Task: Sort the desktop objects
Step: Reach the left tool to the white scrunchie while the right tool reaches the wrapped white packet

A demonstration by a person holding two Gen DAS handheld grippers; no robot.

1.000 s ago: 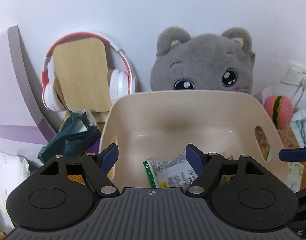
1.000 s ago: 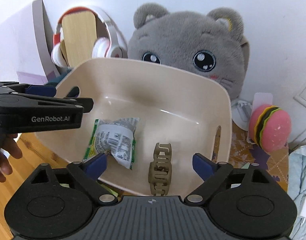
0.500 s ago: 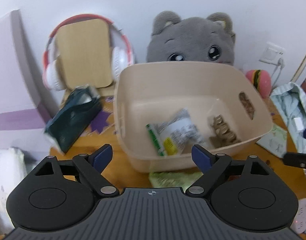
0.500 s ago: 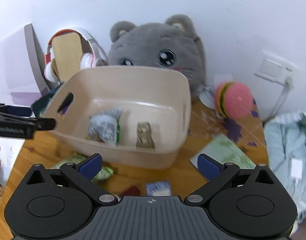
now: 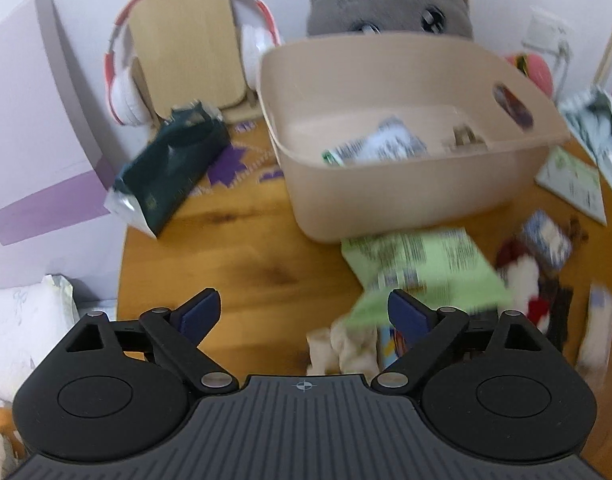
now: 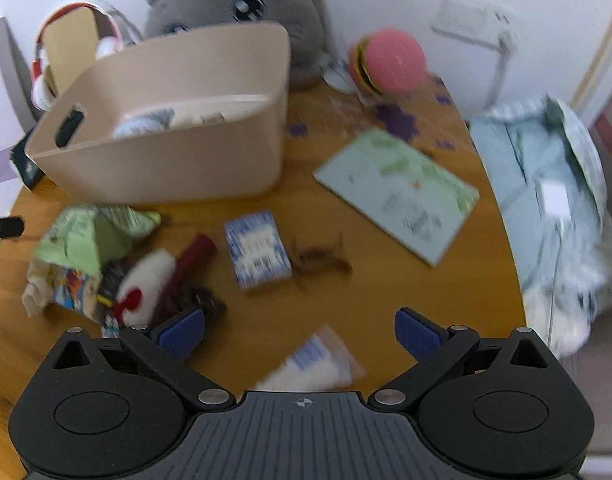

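A beige bin (image 5: 409, 184) (image 6: 178, 160) stands on the round wooden table and holds a white-green snack packet (image 5: 377, 146) and a tan hair clip (image 5: 465, 140). In front of it lie a green packet (image 5: 421, 268) (image 6: 94, 236), a blue-white box (image 6: 258, 250), a brown hair clip (image 6: 317, 258), a white-red plush item (image 6: 144, 290) and a small white-blue packet (image 6: 313, 364). My left gripper (image 5: 304, 314) is open and empty above the table's front. My right gripper (image 6: 300, 330) is open and empty just above the small packet.
A grey plush cat (image 6: 234, 4), headphones on a wooden stand (image 5: 186, 44), a dark green packet (image 5: 170, 164), a burger toy (image 6: 389, 60), a pale green booklet (image 6: 397, 192) and a light-blue cloth bundle (image 6: 553, 200) surround the bin. The table edge (image 5: 122, 280) is at left.
Both grippers have pulled back and up from the bin, open and empty. The clutter in front of the bin has come into view.
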